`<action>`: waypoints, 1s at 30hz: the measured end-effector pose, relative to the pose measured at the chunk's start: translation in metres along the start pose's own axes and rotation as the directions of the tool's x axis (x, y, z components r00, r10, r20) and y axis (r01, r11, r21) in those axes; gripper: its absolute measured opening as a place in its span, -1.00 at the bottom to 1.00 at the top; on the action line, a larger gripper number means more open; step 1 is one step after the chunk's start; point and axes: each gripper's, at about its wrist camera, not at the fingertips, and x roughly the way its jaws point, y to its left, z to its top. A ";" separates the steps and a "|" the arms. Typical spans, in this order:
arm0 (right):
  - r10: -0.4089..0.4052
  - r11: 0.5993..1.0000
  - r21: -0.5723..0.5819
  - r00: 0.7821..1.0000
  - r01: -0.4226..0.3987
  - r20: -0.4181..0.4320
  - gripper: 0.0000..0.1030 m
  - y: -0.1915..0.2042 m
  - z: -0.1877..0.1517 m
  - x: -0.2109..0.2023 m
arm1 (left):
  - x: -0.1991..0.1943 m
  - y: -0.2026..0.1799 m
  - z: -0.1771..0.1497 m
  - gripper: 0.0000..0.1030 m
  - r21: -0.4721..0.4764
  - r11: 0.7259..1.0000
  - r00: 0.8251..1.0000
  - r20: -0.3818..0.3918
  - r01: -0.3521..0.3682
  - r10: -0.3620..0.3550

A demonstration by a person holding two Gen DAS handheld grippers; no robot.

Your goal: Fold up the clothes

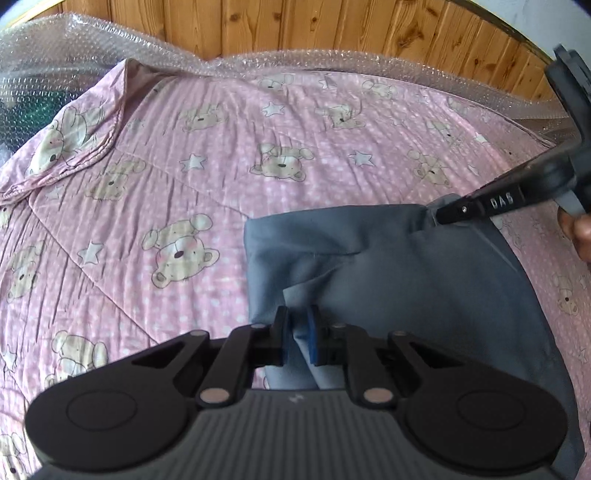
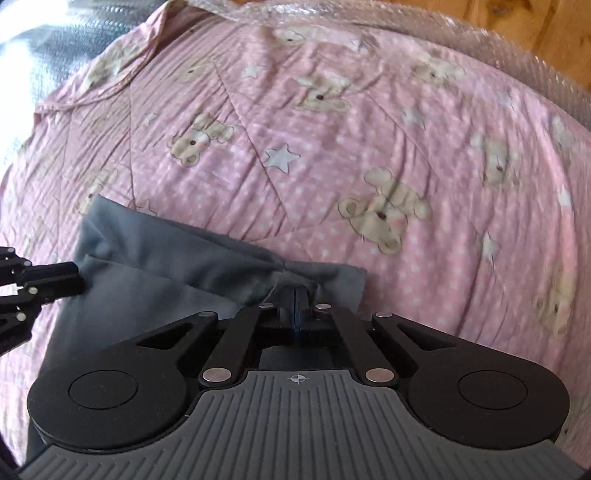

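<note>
A grey garment (image 1: 424, 280) lies on the pink bear-print bedspread (image 1: 207, 184), its upper edge lifted. My left gripper (image 1: 298, 325) is shut on a fold of the grey cloth at that edge's left end. In the same view my right gripper (image 1: 441, 216) pinches the right corner, reaching in from the right. From the right wrist view, my right gripper (image 2: 296, 295) is shut on bunched grey fabric (image 2: 155, 266), and my left gripper (image 2: 75, 282) holds the cloth at the left edge. The garment's lower part is hidden behind the gripper bodies.
Bubble wrap (image 1: 92, 40) runs along the bed's far edge in front of a wooden plank wall (image 1: 295, 22). A turned-back flap of the bedspread (image 1: 74, 140) lies at the far left. Part of a hand (image 1: 580, 236) shows at the right border.
</note>
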 end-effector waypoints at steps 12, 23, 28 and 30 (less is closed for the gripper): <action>-0.008 0.989 0.141 0.956 -0.035 0.293 -0.30 0.017 -0.158 -0.144 | -0.084 0.007 -0.048 -0.56 -0.038 0.940 0.939 0.074 0.339 -0.335; -0.096 0.852 0.514 0.934 -0.102 0.344 0.16 0.017 -0.332 -0.142 | -0.076 0.007 -0.085 -0.06 0.014 0.958 0.958 -0.015 0.288 -0.288; 0.113 0.689 0.591 0.868 -0.419 0.483 0.00 -0.017 -0.354 -0.104 | -0.075 0.012 -0.096 -0.06 -0.015 0.960 0.958 -0.051 0.281 -0.281; 0.198 0.624 0.578 0.822 -0.526 0.535 0.00 -0.014 -0.359 -0.088 | -0.076 0.012 -0.101 -0.06 -0.035 0.957 0.956 -0.058 0.287 -0.289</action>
